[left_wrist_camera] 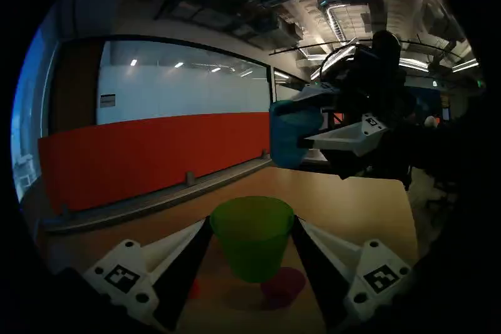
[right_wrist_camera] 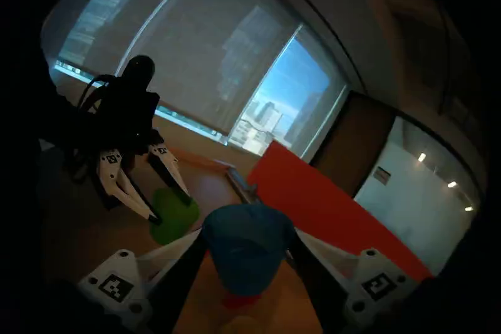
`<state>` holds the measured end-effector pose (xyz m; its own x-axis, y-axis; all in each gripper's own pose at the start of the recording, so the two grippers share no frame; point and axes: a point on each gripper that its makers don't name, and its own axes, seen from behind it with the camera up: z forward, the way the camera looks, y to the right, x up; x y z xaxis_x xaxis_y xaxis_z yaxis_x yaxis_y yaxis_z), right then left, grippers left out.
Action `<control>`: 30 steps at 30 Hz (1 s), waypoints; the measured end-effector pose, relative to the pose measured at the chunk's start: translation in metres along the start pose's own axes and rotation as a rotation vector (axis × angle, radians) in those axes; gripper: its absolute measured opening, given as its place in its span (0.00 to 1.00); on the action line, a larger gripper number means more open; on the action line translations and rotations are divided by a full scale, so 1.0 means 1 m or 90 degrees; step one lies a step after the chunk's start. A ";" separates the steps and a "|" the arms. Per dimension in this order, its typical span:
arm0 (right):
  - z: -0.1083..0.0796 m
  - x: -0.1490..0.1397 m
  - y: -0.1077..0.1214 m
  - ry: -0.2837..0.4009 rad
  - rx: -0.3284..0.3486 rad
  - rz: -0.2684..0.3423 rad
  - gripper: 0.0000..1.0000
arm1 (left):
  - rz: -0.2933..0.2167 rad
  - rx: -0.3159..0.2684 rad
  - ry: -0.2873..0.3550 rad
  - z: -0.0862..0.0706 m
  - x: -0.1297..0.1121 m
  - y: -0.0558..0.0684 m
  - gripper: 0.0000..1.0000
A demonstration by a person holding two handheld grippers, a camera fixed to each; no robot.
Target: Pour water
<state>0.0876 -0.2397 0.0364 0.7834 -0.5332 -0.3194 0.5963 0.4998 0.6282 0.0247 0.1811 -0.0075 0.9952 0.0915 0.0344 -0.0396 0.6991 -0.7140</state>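
Left gripper (left_wrist_camera: 251, 220) clenched on green cup (left_wrist_camera: 252, 249), upright on desk (left_wrist_camera: 357, 202); right gripper (right_wrist_camera: 246, 235) grasps blue cup (right_wrist_camera: 244, 262), raised above and ahead of left gripper; no stream visible; both grasps done, pouring judged not yet begun.

Two cups: a green cup (left_wrist_camera: 252, 237) and a blue cup (right_wrist_camera: 244, 252). Two grippers, the left gripper (left_wrist_camera: 250, 222) and the right gripper (right_wrist_camera: 245, 235), with two fingers each. One wooden table (left_wrist_camera: 351, 196). One red wall panel (left_wrist_camera: 156, 158).
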 end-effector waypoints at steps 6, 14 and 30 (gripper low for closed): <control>0.007 0.010 0.000 0.002 0.005 -0.038 0.90 | 0.002 -0.006 0.002 0.001 0.002 0.004 0.89; 0.015 0.021 0.005 0.006 0.002 -0.094 0.90 | -0.001 -0.010 0.003 0.004 0.001 0.006 0.88; 0.030 0.036 0.011 0.006 -0.010 -0.206 0.90 | 0.012 -0.026 0.003 0.008 0.003 0.018 0.89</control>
<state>0.1173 -0.2737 0.0528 0.5543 -0.6595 -0.5077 0.8173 0.3161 0.4817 0.0261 0.2000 -0.0145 0.9947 0.1012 0.0181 -0.0544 0.6674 -0.7427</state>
